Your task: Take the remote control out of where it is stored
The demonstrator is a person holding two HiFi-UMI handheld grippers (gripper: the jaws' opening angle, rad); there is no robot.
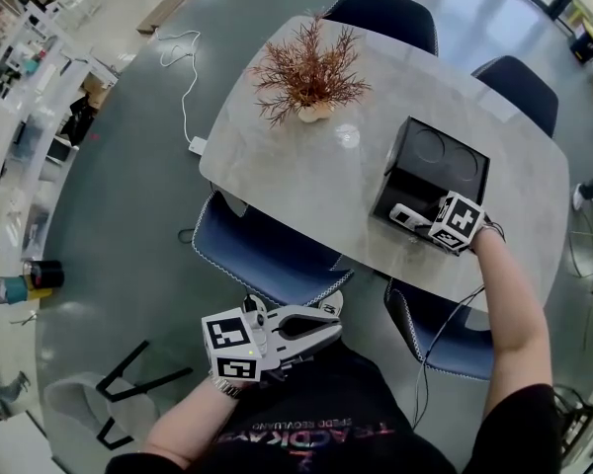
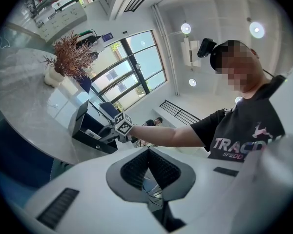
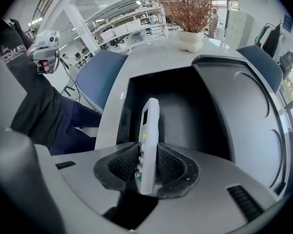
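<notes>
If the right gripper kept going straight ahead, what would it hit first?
Probably the inner wall of the box: the right gripper, shut on the remote, points into its open side. The remote's tip would likely touch first; depth is unclear.

The remote (image 3: 147,145) is slim and white, with a small screen toward its far end and yellow and green buttons along its face. It stands on edge, clamped at its near end between the pads of the right claw (image 3: 147,167). Its far end points into the open near side of the box (image 3: 244,106). The box is black with two round recesses on top and sits at the surface's near right.
</notes>
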